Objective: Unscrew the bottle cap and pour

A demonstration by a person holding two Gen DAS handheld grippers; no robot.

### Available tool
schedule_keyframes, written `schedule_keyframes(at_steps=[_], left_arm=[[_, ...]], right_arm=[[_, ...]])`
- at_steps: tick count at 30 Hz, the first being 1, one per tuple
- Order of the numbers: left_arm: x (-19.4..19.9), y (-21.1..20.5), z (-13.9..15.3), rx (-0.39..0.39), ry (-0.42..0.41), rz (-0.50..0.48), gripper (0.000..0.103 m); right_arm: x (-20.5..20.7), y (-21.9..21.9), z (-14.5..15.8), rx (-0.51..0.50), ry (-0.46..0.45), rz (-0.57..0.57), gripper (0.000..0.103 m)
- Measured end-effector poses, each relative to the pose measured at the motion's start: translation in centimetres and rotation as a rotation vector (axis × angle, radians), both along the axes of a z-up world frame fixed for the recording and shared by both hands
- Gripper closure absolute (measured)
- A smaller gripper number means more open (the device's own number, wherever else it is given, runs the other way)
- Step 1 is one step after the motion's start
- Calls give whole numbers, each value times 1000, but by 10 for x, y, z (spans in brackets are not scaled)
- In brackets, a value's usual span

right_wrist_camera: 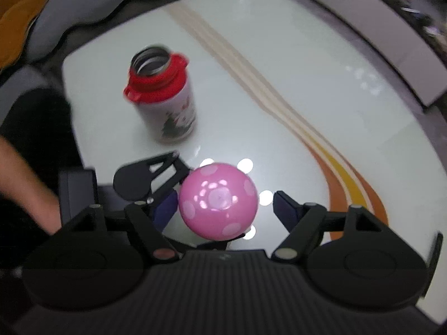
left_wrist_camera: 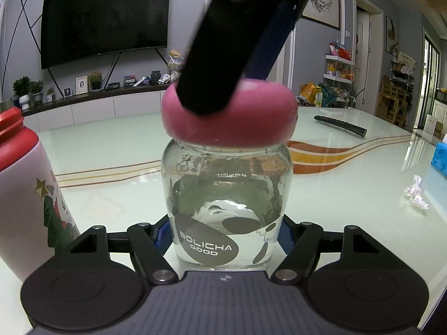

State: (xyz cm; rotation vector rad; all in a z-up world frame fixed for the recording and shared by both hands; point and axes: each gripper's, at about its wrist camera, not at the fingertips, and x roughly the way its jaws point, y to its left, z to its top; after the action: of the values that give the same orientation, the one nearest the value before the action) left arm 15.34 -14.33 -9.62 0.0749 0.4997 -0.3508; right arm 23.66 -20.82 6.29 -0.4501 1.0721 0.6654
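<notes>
A clear glass bottle (left_wrist_camera: 226, 209) printed "BOLICHA GOOD", part full of clear liquid, stands upright on the white table. My left gripper (left_wrist_camera: 225, 236) is shut on its lower body. A pink domed cap (left_wrist_camera: 229, 122) with pale dots sits on its mouth. My right gripper (right_wrist_camera: 223, 209) hangs over the cap (right_wrist_camera: 218, 201) from above, open, jaws either side; the left finger is close to the cap, the right finger stands apart. Its black finger (left_wrist_camera: 215, 55) crosses the cap in the left wrist view.
A white flask with a red collar (right_wrist_camera: 164, 103), mouth open, stands left of the bottle and shows at the left edge (left_wrist_camera: 25, 195). A black remote (left_wrist_camera: 339, 125), crumpled wrapper (left_wrist_camera: 416, 192) and blue tissue box (left_wrist_camera: 440, 159) lie right. A forearm (right_wrist_camera: 25, 184) is at left.
</notes>
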Motion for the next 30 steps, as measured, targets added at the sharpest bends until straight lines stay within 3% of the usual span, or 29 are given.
schedule_keyframes(at_steps=[4, 6, 10, 17, 21, 30], left_arm=[[-1, -4, -1, 2, -2, 0, 29], [-2, -5, -1, 2, -3, 0, 29], [-3, -7, -2, 2, -2, 0, 29], [-3, -10, -1, 0, -2, 1, 29], [-4, -12, -2, 0, -1, 1, 29], [-5, -14, -3, -1, -1, 1, 29]], right_arm=[[3, -13, 1, 124, 133, -344, 22], [-2, -11, -2, 112, 114, -457, 22], [-8, -4, -9, 91, 106, -578, 27], [-13, 20, -8, 33, 43, -608, 28], [-9, 24, -13, -17, 17, -617, 39], [-11, 25, -15, -38, 9, -491, 40]])
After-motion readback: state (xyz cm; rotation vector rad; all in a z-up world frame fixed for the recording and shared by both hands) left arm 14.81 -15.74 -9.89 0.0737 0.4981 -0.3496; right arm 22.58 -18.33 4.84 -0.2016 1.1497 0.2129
